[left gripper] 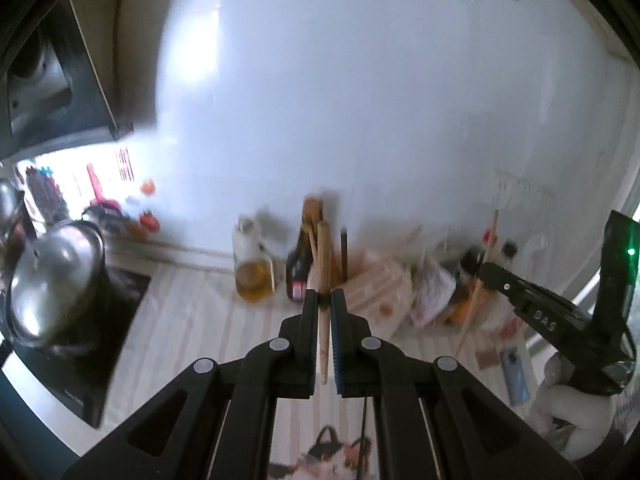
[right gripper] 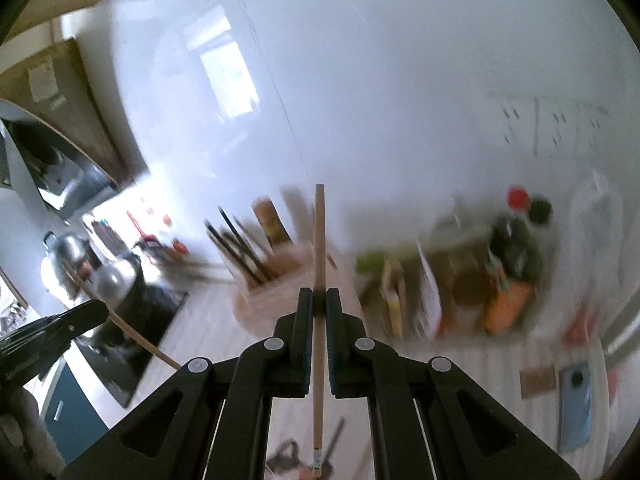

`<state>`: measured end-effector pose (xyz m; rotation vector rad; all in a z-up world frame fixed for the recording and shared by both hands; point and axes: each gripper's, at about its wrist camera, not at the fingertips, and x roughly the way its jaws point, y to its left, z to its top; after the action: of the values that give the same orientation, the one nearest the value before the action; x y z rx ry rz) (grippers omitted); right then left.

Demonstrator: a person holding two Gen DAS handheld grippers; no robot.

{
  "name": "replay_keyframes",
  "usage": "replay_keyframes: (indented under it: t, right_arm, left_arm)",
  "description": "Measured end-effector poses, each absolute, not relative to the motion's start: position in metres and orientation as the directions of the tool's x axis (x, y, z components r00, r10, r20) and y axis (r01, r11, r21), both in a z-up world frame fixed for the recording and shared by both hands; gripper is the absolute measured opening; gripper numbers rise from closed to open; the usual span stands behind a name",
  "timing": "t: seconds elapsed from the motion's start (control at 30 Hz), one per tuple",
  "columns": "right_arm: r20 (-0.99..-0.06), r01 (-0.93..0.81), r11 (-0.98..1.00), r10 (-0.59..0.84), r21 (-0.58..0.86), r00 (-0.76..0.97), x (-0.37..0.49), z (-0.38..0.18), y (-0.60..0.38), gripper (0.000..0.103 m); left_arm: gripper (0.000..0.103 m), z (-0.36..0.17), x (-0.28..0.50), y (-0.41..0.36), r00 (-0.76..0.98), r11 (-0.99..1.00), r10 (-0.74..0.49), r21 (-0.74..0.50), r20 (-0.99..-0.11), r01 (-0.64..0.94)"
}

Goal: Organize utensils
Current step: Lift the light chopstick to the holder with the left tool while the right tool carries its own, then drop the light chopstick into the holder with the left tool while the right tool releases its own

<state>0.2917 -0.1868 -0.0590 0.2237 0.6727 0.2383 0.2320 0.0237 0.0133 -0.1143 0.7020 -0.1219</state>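
Note:
In the left wrist view my left gripper (left gripper: 324, 294) is shut on a light wooden utensil handle (left gripper: 325, 256) that runs forward between the pads and stands out past them. My right gripper (right gripper: 319, 292) is shut on a thin, straight wooden stick (right gripper: 319, 232), gripped partway along its length. Each gripper shows in the other's view: the right gripper (left gripper: 486, 270) with its stick (left gripper: 478, 284) at the right, the left gripper (right gripper: 100, 310) with its handle (right gripper: 132, 332) at the left. Both are held above the counter. A wooden holder (right gripper: 260, 284) with dark utensils stands by the wall.
An oil bottle (left gripper: 252, 272) and a dark sauce bottle (left gripper: 299, 272) stand against the white wall. A steel pot (left gripper: 52, 280) sits on the black stove (left gripper: 120, 320) at the left. Packets and jars (right gripper: 508, 276) crowd the right, with a blue phone (right gripper: 576, 408) on the striped counter.

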Motion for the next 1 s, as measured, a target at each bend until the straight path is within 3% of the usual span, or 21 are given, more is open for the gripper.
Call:
replay_keyframes:
  t: [0.27,0.43,1.0]
  right_arm:
    - [-0.47,-0.194,0.941,0.309,0.277,0.827,0.345,0.012,-0.168,0.006]
    - [-0.43,-0.194,0.943,0.299,0.27,0.852,0.38,0.034,-0.156,0.006]
    - [-0.391,-0.178,0.949,0.271,0.259,0.88,0.473,-0.021,-0.13,0.006]
  left_arm:
    - [0.004,0.072,0.268,0.019,0.828,0.986,-0.14,-0.15,-0.543,0.068]
    - [0.004,0.076,0.297,0.011,0.827,0.986,-0.144,-0.148,-0.543,0.075]
    - [0.004,0.012,0.364,-0.002,0.733,0.988,-0.123,-0.148,-0.669,0.031]
